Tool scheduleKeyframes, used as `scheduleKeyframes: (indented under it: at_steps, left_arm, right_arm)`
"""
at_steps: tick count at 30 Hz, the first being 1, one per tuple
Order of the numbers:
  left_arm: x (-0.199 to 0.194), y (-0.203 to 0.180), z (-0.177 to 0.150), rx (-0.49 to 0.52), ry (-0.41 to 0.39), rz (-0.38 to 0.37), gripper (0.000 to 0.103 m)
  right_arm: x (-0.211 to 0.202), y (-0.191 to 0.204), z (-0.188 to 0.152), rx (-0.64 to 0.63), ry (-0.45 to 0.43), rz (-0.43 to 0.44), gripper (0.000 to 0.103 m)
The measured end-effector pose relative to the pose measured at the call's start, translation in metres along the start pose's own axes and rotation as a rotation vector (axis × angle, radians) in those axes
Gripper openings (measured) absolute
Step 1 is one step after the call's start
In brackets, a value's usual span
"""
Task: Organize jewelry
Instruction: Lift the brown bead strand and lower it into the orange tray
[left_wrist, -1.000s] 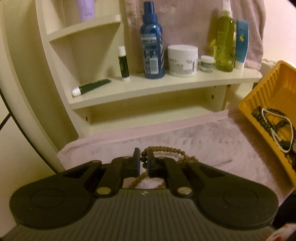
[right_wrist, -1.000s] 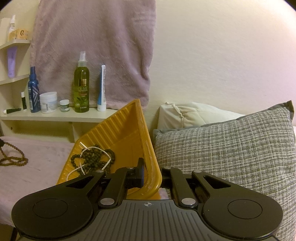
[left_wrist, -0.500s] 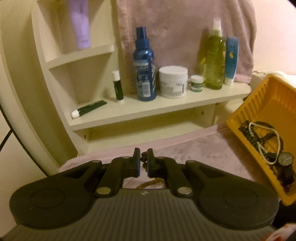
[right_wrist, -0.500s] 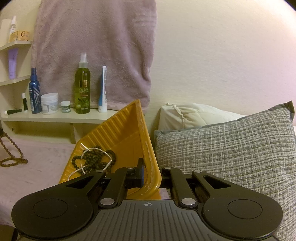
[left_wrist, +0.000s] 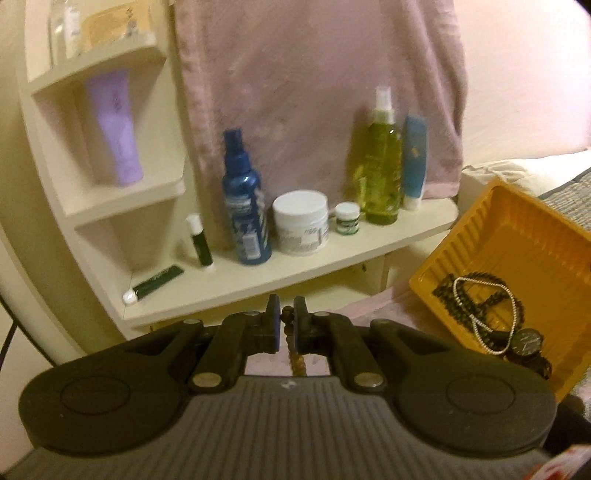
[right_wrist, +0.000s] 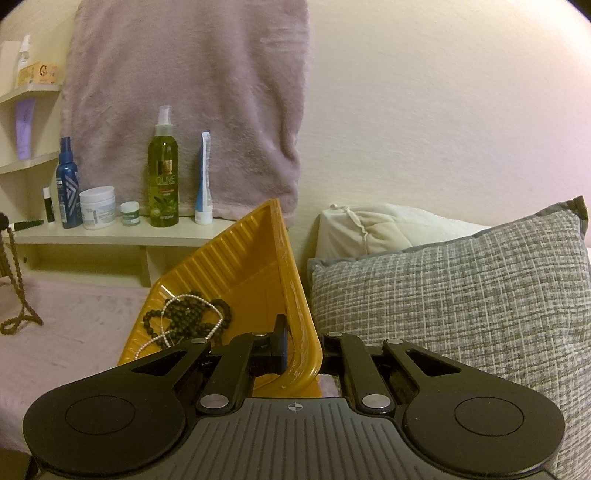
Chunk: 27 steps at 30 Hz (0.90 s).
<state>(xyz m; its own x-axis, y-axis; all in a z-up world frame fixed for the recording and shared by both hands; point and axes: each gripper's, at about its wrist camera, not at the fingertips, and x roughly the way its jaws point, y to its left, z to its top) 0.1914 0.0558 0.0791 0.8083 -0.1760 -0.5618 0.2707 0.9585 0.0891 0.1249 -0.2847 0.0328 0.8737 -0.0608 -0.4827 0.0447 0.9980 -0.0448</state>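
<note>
L gripper (left_wrist: 284, 325) clenched on brown wooden bead strand (left_wrist: 295, 360), frame centre; R gripper (right_wrist: 301, 349) clamps ribbed yellow plastic tray (right_wrist: 236, 266) wall, lower centre.

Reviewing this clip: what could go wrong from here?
1. The left claw pinches the brown bead strand at one point; its long loop hangs to the pink cover and may snag or slip.
2. The right claw holds the yellow tray by one rim, tilted; the dark beads and watch could slide out.
</note>
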Motion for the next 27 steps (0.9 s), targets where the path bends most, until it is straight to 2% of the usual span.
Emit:
scheduleKeyframes:
  at_steps: [19,27]
  left_arm:
    - [-0.021,-0.012,0.053,0.055,-0.09,-0.072,0.005]
    - [-0.024,-0.032,0.071,0.066,-0.113,-0.151,0.005]
  right_arm:
    - [0.005,-0.016,-0.01,0.064,0.008,0.013,0.008]
    - [0.015,-0.041,-0.018,0.183,0.034,0.055,0.008]
